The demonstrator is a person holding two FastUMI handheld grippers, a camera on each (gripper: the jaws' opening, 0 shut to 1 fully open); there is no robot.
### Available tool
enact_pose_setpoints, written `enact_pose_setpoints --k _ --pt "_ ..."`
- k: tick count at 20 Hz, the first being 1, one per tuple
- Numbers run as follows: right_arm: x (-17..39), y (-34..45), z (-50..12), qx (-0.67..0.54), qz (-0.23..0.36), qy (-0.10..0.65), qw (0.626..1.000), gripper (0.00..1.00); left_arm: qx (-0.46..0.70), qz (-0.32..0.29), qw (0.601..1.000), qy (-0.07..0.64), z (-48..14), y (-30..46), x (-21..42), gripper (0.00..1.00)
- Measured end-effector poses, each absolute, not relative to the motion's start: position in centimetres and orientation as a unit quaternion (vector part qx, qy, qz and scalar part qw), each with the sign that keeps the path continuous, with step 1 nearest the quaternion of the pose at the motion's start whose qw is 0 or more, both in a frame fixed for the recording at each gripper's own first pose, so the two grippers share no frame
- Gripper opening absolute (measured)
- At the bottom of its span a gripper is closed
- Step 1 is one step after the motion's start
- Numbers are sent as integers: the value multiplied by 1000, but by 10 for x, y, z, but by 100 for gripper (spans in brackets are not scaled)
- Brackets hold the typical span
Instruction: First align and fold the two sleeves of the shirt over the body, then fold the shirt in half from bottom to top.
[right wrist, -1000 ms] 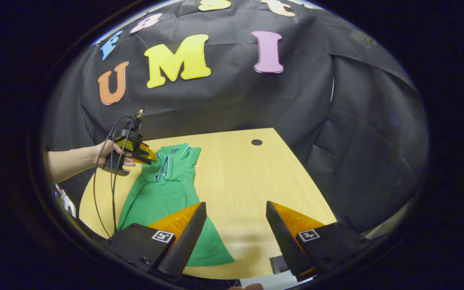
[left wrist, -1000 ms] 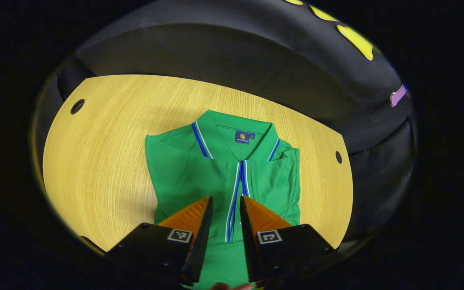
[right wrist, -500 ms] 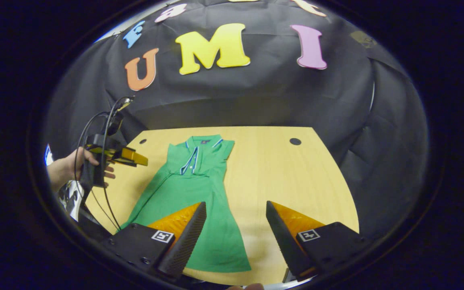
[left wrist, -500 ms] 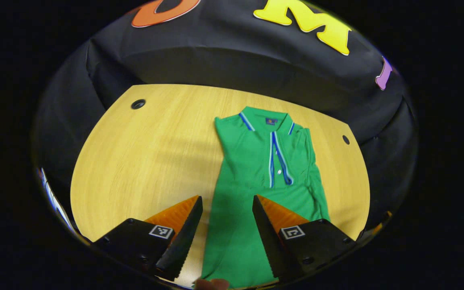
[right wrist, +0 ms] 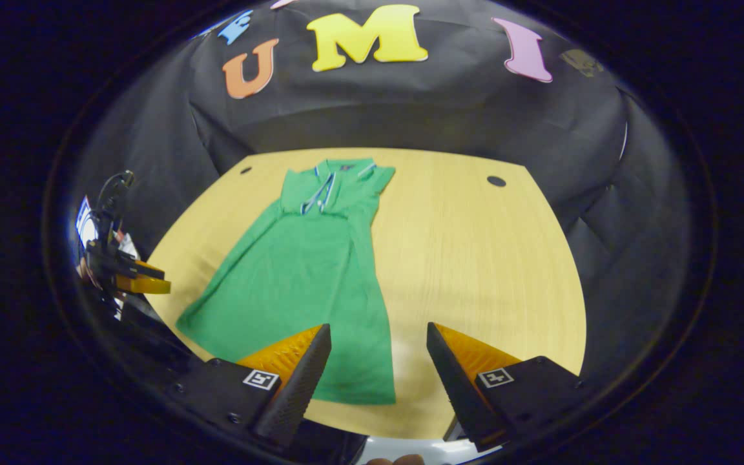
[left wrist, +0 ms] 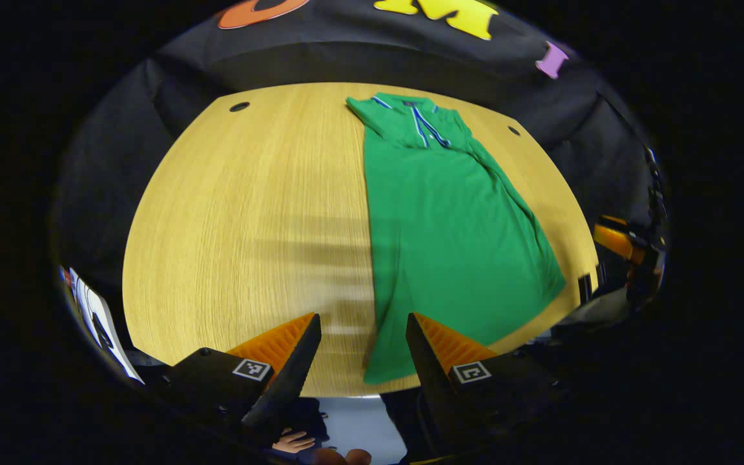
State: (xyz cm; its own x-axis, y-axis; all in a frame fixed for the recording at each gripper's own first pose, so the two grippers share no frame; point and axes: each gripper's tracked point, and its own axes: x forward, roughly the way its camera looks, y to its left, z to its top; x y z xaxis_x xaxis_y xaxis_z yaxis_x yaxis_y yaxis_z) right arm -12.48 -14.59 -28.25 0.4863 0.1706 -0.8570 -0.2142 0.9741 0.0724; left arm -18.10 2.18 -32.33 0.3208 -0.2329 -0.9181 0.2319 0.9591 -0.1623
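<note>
A green polo shirt [left wrist: 449,219] [right wrist: 307,271] with blue and white trim lies flat on the wooden table [left wrist: 243,226] [right wrist: 475,258], collar toward the back wall, both sleeves folded in over the body. My left gripper [left wrist: 362,326] hangs open above the near table edge, over the shirt's bottom left corner. My right gripper [right wrist: 378,336] is open above the shirt's bottom right corner. The left gripper [right wrist: 143,281] also appears at the left edge of the right gripper view, and the right gripper [left wrist: 617,239] at the right edge of the left gripper view.
Round cable holes [left wrist: 239,106] [right wrist: 496,181] sit near the table's back corners. Black cloth walls enclose the table at the back and sides. The light floor [left wrist: 352,413] lies beyond the near edge. Bare wood stretches to either side of the shirt.
Both grippers have pulled back from the collar end to the near table edge. The left gripper has opened wider. The shirt lies as it did.
</note>
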Motion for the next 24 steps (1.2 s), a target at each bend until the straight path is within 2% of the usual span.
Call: enact_pose_setpoints --k 3,7,14,15,16,18,19,20,24 --pt "-165 -156 -307 -33 111 541 833 96 2 -161 796 584 -334 15 -222 87" --pt "-198 -160 -334 -55 114 578 807 95 -15 -153 791 593 -358 11 -232 87" --pt "-195 -152 -356 -69 111 587 799 96 -2 -143 793 591 -372 14 -221 87" --pt "-193 -150 -360 -69 110 589 797 100 -3 -142 793 593 -375 13 -220 87" --pt "-191 -147 -363 -68 112 590 796 96 -1 -142 792 594 -377 11 -220 87" --pt "-192 -143 -372 -72 115 597 790 96 19 -145 793 591 -377 11 -218 87" --pt "-193 -143 -377 -75 115 601 788 96 27 -144 793 591 -380 10 -218 99" --pt "-189 -143 -376 -80 114 596 791 96 33 -138 793 592 -382 10 -218 87" --pt "-192 -142 -377 -85 116 604 784 96 72 -115 782 608 -386 11 -221 84"
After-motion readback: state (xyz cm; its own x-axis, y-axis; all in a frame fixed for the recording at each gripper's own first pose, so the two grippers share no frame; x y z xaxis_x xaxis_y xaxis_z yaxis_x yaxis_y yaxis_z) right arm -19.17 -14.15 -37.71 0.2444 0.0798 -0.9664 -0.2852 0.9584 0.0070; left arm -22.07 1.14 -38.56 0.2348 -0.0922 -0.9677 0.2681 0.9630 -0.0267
